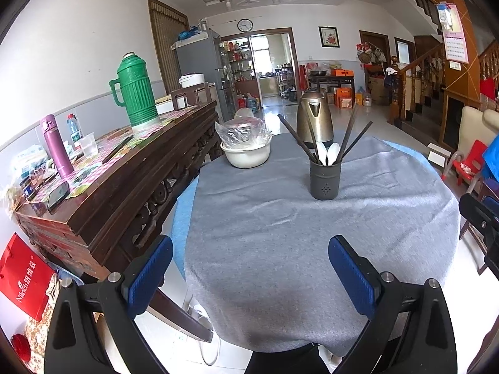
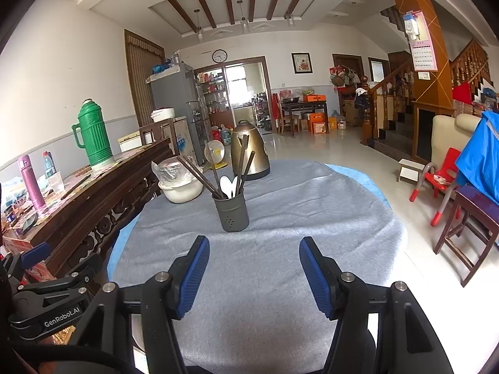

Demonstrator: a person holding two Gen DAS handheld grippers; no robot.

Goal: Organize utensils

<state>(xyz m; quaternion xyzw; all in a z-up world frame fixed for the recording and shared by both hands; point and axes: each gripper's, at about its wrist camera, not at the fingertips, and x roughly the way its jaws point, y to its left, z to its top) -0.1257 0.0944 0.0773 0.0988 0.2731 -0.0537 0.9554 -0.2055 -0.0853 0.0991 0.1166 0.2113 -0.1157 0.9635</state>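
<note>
1. On the grey cloth (image 1: 280, 233) stands my landmark, the dark utensil holder (image 1: 324, 179), upright, with dark chopsticks (image 1: 354, 140) and white spoons (image 1: 327, 152) inside it.
2. Behind the holder sits a bronze kettle (image 1: 313, 115); behind it to the left, a white bowl (image 1: 246, 154) under a plastic bag.
3. Nearer me than the holder, my left gripper (image 1: 251, 268) is spread wide, holding nothing.
4. My right gripper (image 2: 254, 272), also well short of the holder, gapes with nothing between its pads.

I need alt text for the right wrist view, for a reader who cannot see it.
A dark grey utensil holder with chopsticks and white spoons stands on a round table under a grey cloth. The open, empty right tool points at it; a metal kettle and a white bowl stand behind.
</note>
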